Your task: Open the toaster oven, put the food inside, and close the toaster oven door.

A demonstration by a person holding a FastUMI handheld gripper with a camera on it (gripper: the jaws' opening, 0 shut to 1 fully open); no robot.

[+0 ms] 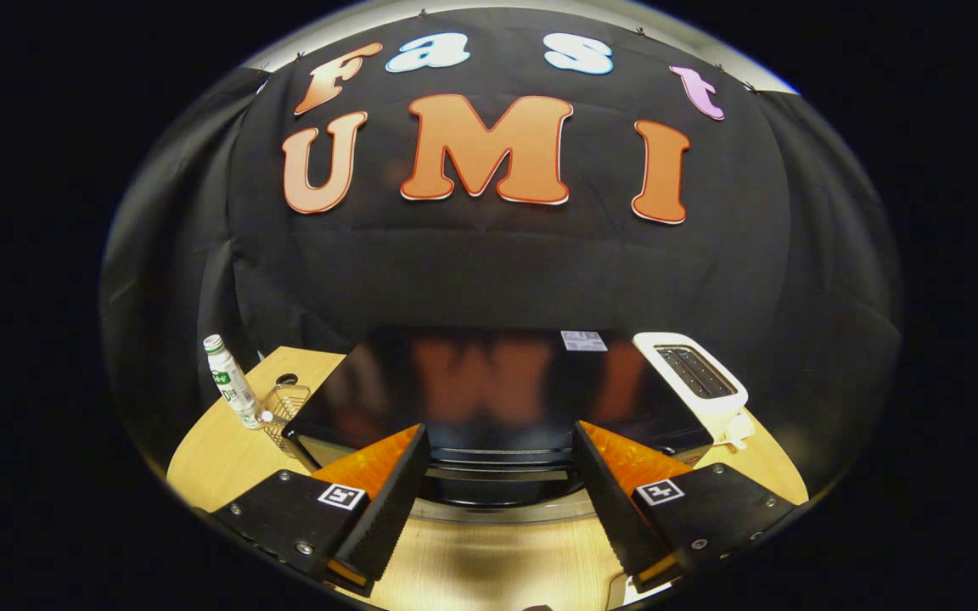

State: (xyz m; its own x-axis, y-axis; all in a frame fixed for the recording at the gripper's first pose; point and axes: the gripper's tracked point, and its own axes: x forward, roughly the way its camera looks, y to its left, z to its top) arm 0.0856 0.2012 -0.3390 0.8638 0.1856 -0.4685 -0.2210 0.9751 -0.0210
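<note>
The gripper (502, 501) is hanging spread wide and empty above the toaster oven (489, 399) — its door is looking closed, so opening, loading and closing are all waiting.

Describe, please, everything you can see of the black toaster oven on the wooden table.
The toaster oven is a wide black box with a glossy, reflective top, standing level on the table. Its front handle bar sits just ahead of the gripper, whose open jaws touch nothing. The door looks closed. A white toaster stands at its right end.
</note>
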